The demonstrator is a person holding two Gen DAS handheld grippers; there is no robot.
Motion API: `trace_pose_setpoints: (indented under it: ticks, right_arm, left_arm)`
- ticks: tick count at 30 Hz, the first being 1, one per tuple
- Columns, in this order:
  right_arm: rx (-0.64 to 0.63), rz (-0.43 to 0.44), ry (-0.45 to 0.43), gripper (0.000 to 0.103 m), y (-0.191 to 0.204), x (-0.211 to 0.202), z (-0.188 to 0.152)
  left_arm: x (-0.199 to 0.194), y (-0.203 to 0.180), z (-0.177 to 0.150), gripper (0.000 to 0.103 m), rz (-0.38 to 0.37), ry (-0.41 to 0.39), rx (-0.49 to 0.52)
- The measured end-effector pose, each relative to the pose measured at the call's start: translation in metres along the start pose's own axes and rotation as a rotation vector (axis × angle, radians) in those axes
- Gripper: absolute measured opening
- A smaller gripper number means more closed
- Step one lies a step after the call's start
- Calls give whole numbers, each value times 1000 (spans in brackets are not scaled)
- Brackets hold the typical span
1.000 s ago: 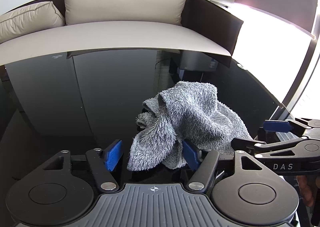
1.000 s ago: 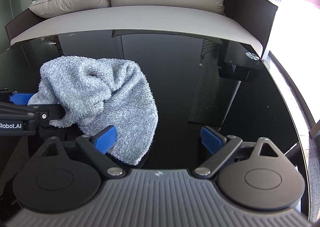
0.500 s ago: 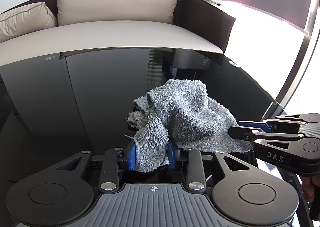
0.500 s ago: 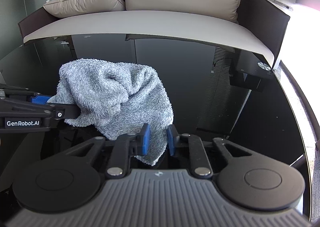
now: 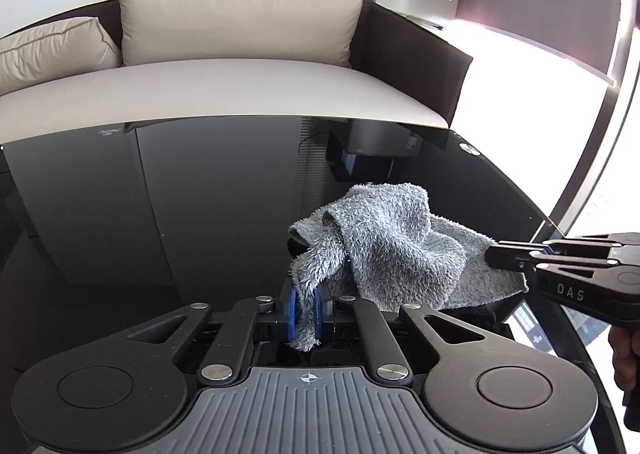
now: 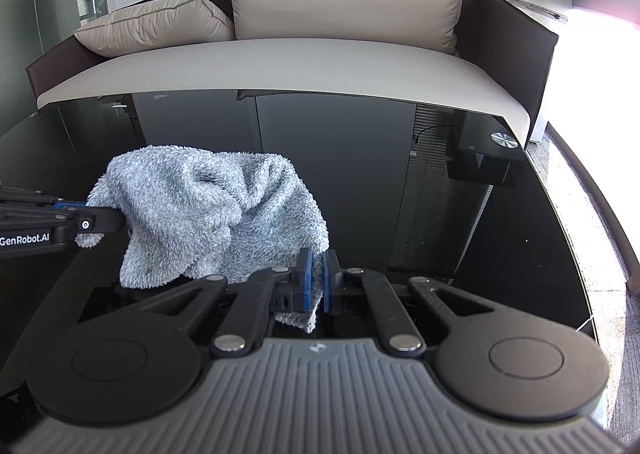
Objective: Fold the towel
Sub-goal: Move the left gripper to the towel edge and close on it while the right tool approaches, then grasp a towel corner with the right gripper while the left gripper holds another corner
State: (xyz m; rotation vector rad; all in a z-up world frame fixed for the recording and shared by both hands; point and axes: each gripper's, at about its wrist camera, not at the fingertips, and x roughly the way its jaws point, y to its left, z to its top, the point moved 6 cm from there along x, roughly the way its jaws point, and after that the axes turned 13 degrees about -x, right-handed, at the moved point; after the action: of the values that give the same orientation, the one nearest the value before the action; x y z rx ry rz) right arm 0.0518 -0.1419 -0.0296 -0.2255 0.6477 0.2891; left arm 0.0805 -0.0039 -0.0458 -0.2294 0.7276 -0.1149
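The crumpled grey terry towel (image 5: pixel 394 250) is bunched on the glossy black glass table (image 5: pixel 200 214), pinched at two edges. The left gripper (image 5: pixel 305 312) is closing on one hanging corner; the right gripper (image 6: pixel 316 286) is clamped on another. If bunched layers are caught, spreading could tangle, or the thin corner slip free.

Fluffy grey terry-cloth towel (image 5: pixel 392 250) on glossy black glass table (image 5: pixel 200 194); matt black plastic left claw (image 5: pixel 305 312).

Hand (image 5: pixel 626 354) (cut off) behind right tool (image 5: pixel 505 257)
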Motion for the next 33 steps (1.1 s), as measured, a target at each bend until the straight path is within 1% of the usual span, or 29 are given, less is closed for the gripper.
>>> trace_pose_setpoints:
  ticks: [4,11,15,17,19,20,22,23,24,26,27,28,29,31,33]
  right_arm:
    - [12,-29,-36,5,-10,-13,5]
    - [72,-90,-13,5,-36,-17,-2]
    - [90,-129,12,5,-47,-17,-7]
    - [87,-159,35,5,-52,-15,-11]
    - [91,-163,47,5,-55,-12,-13]
    - [87,-166,52,5,-56,-11,-14]
    - [73,-164,38,6,-54,-12,-14]
    - [81,-151,36,8,-54,-12,-15]
    - [90,-139,33,13,-53,-13,-15]
    - [105,-113,13,15,-51,-17,-14]
    - [109,-106,8,17,-50,-17,-13]
    - [114,-98,2,22,-49,-18,-12]
    - [118,-91,-4,24,-48,-18,-11]
    - [132,-74,-13,36,-48,-19,-10]
    - [151,-56,-19,39,-49,-18,-9]
  left_arm:
    - [0,4,1,8,27,-5,-14]
    - [-4,16,8,8,84,-27,-30]
    - [-6,22,11,8,102,-30,-37]
    - [-6,25,13,11,111,-36,-35]
    - [-7,25,14,17,101,-35,-45]
    - [-7,25,13,17,97,-32,-45]
    - [-8,22,14,19,87,-21,-37]
    - [-9,22,14,21,85,-17,-33]
    - [-11,21,14,24,79,-15,-26]
    - [-15,20,11,33,69,-11,-16]
    - [-18,20,11,39,58,-15,-14]
    - [-20,19,11,45,50,-15,-14]
    - [-21,17,9,48,37,-11,-15]
    - [-24,14,7,50,-7,-3,-25]
    - [-23,11,5,50,-35,16,-33]
